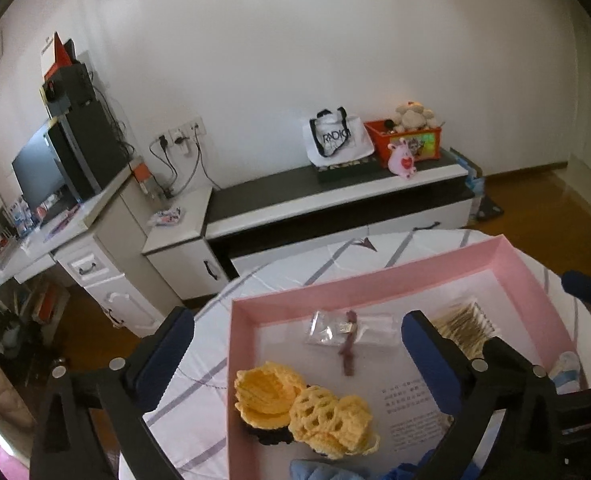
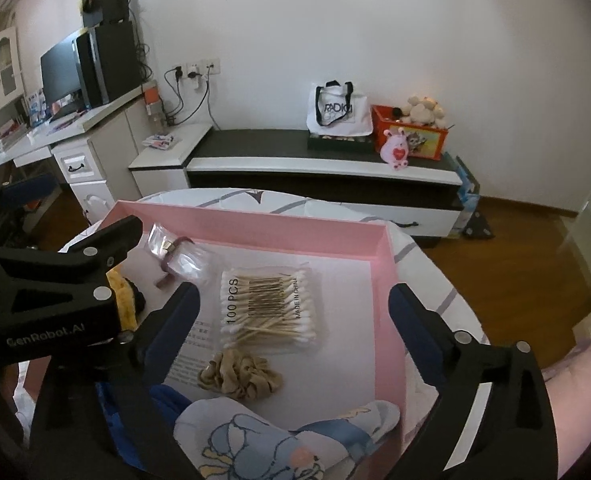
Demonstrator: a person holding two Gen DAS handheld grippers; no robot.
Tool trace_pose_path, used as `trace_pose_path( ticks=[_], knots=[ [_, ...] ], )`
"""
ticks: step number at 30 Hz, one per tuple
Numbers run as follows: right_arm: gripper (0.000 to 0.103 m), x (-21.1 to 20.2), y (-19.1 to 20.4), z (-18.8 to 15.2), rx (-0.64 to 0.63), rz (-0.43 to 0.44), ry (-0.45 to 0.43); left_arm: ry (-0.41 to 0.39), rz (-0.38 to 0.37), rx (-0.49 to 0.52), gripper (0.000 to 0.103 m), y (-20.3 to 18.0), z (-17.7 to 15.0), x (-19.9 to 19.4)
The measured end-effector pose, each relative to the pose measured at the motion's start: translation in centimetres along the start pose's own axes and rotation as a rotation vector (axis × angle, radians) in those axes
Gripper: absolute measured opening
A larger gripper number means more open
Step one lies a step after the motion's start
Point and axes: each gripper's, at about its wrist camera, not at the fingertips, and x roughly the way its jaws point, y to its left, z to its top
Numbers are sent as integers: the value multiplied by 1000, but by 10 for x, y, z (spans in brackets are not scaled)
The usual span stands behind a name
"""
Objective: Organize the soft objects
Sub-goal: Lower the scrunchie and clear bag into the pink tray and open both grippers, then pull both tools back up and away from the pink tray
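White tabletop [image 1: 199,364] with grey stripes carries a pink tray [image 2: 383,304]. Nearest in it lie a floral cloth [image 2: 255,440], yellow crochet pieces [image 1: 303,412] and a beige scrunchie [image 2: 239,374], cotton swabs [image 2: 271,304] beyond. Left gripper [image 1: 295,344] and right gripper [image 2: 291,312] hover over it, fingers apart, holding nothing.

**Bright room, white wall, wood floor**

A plain white wall [image 2: 375,40] fills twelve o'clock. Below it runs a low black-and-white cabinet [image 2: 315,164]. At ten o'clock a white desk [image 2: 75,128] carries a dark monitor [image 2: 59,72]. Brown wooden floor [image 2: 515,248] shows at three o'clock.
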Motion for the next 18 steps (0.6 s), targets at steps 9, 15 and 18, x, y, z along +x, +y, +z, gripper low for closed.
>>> trace_pose_path(
  ticks=[9,15,18],
  knots=[
    [97,3,3,-1,-20,-11,18,46,2,-7,103,-6,-10,7],
    [98,3,3,-2,-19,-14,20,44,6,-14,103,-13,-20,-14],
    [98,3,2,-2,-14,-15,25,45,6,-18,103,-11,-26,-25]
  ],
)
